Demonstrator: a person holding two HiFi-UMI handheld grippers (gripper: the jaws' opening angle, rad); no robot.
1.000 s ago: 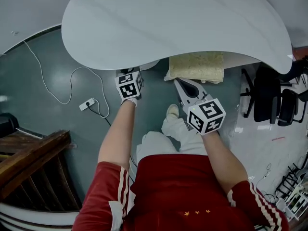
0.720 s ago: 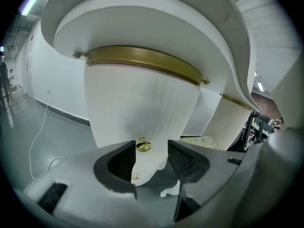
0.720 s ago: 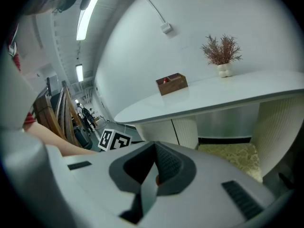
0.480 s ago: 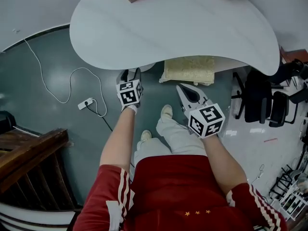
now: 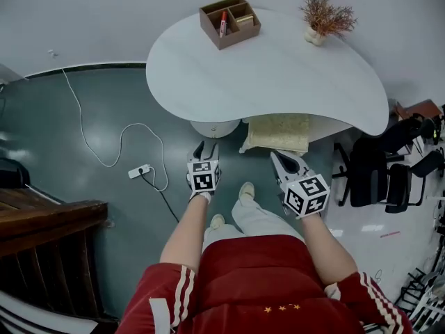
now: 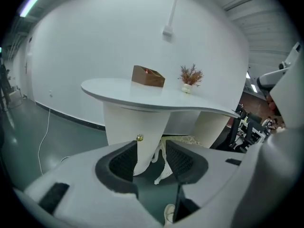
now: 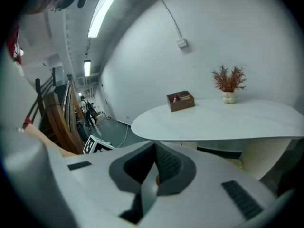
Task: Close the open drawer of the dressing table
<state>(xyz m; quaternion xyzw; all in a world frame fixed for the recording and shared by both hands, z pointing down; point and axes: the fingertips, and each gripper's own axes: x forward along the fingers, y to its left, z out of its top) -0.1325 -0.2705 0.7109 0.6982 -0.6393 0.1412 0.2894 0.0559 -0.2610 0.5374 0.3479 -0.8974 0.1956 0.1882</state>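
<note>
**Drawer open ahead of you: a skewed or snagged shove is the risk**

The open drawer [image 5: 279,131] sits just past your right gripper [image 5: 279,160], under the tabletop [image 5: 264,68] overhang, and ahead-right of your left gripper [image 5: 206,150]. Your right jaws are pressed together and empty. Your left jaws stand partly apart and are closing on nothing. Neither gripper touches the drawer.

- Push at one corner and it likely racks and jams.
- Those narrow right tips could slide off the front edge.
- Pale fabric [image 6: 161,167] seems to droop from the corner nearest your left gripper and may get pinched.
- Come in high and your marker cube [image 5: 306,195] could knock the overhang.
</note>
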